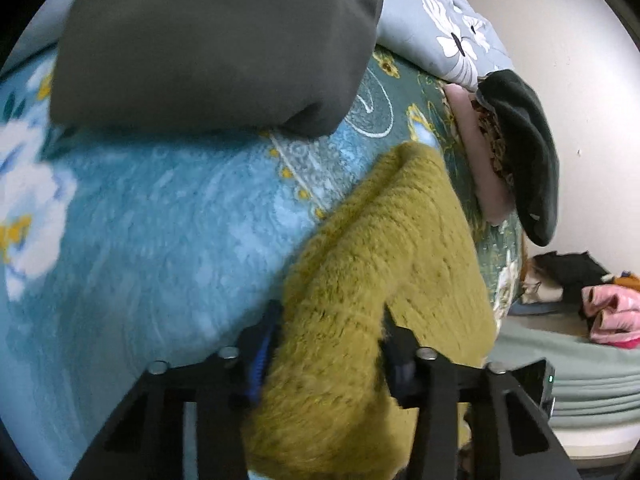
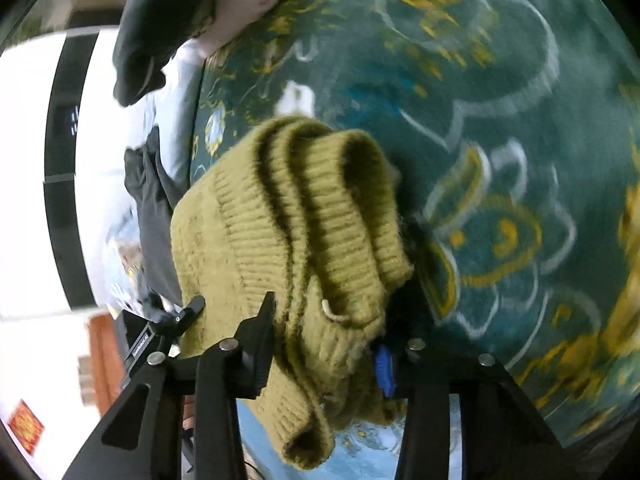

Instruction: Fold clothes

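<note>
The sweater (image 1: 376, 280) is held above the blanket (image 1: 140, 220), pinched by the left gripper (image 1: 324, 356) and, at its ribbed edge, by the right gripper (image 2: 324, 344). A fold is judged under way; laying it flat comes next.

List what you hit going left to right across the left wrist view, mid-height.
Blue floral blanket → olive-green fuzzy sweater, clamped in the left gripper → stack of folded clothes topped by a dark green garment → off-white wall.
</note>
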`<state>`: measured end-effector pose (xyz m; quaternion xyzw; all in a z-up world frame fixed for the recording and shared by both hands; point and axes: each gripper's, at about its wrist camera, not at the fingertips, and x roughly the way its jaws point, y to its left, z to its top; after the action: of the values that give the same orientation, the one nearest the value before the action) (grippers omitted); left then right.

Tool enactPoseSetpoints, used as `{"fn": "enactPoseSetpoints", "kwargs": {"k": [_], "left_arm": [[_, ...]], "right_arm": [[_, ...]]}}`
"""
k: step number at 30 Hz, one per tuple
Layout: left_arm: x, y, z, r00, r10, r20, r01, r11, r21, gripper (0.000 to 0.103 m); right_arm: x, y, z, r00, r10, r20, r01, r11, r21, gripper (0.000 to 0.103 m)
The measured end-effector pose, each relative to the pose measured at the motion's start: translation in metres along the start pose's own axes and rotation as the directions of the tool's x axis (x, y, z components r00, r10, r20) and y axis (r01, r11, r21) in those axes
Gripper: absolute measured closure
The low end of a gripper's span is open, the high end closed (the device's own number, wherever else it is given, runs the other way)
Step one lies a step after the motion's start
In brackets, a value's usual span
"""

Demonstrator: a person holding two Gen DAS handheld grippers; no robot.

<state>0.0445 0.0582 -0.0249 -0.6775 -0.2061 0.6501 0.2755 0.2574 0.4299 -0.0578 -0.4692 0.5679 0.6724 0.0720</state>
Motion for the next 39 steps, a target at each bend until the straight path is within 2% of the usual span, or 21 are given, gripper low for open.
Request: {"fn": "enactPoseSetpoints", "kwargs": {"k": [2,5,8,12,16,17,21,25,26,27,29,31,35,39], "left_arm": [[0.009,-0.008,-0.013,0.999,-0.031,-0.017,0.031,0.999,-0.026,0.066],[0.02,-0.02,-0.039,0.997,-0.05,-0.052,0.048,0.998,-0.032,0.066],[0.023,-0.015,-0.052,0.998,-0.06,-0.031,0.058,0.997,-0.058,0.066],[0.02,-0.008,-0.049,0.998,-0.07,-0.008,0.069,0.994,-0.089,0.061],[0.025,-0.014,-0.04,0.999,-0.05,-0.004,0.049,0.996,-0.071,0.049],[0.027,-0.015,-0.038,0.999,-0.051,-0.003,0.051,0.996,-0.076,0.045],[0.038,-0.018,-0.029,0.998,-0.059,-0.001,0.059,0.995,-0.081,0.043],[0.045,-0.026,-0.028,1.0,-0.01,0.015,0.011,0.997,-0.073,0.044],[0.044,-0.028,-0.03,1.0,0.004,0.024,-0.002,0.998,-0.07,0.049],[0.044,-0.029,-0.031,0.999,0.014,0.031,-0.012,0.998,-0.067,0.052],[0.039,-0.038,-0.034,0.999,0.011,0.039,-0.009,0.999,-0.052,0.064],[0.032,-0.048,-0.038,0.999,0.002,0.045,0.0,0.999,-0.034,0.069],[0.02,-0.068,-0.045,0.998,-0.018,0.057,0.018,1.0,0.002,0.071],[0.007,-0.089,-0.053,0.997,-0.046,0.068,0.043,0.998,0.039,0.071]], "right_arm": [[-0.008,0.013,0.016,0.999,-0.033,0.006,0.033,0.997,-0.067,0.064],[-0.016,0.033,0.043,0.998,-0.07,0.012,0.071,0.984,-0.161,0.065],[-0.016,0.034,0.058,0.993,-0.117,-0.025,0.11,0.975,-0.195,0.065],[-0.014,0.013,0.056,0.995,-0.084,-0.051,0.076,0.986,-0.15,0.058],[-0.016,-0.001,0.046,0.999,-0.045,-0.03,0.041,0.994,-0.105,0.054],[-0.014,-0.004,0.044,0.999,-0.033,-0.029,0.03,0.995,-0.09,0.05],[-0.009,-0.015,0.033,1.0,-0.002,-0.001,0.002,0.999,-0.054,0.045],[-0.011,-0.018,0.027,0.999,0.007,0.039,-0.007,1.0,-0.005,0.043],[-0.011,-0.017,0.027,0.999,-0.002,0.045,0.002,1.0,-0.002,0.045],[-0.012,-0.016,0.026,0.999,-0.011,0.049,0.011,1.0,0.001,0.053],[-0.012,-0.013,0.027,0.999,-0.029,0.039,0.029,1.0,0.003,0.062],[-0.015,-0.009,0.027,0.999,-0.042,0.032,0.042,0.999,-0.006,0.068],[-0.036,0.01,0.028,0.998,-0.052,0.022,0.054,0.994,-0.091,0.075],[-0.062,0.031,0.028,0.998,-0.06,0.014,0.061,0.98,-0.191,0.076]]}}
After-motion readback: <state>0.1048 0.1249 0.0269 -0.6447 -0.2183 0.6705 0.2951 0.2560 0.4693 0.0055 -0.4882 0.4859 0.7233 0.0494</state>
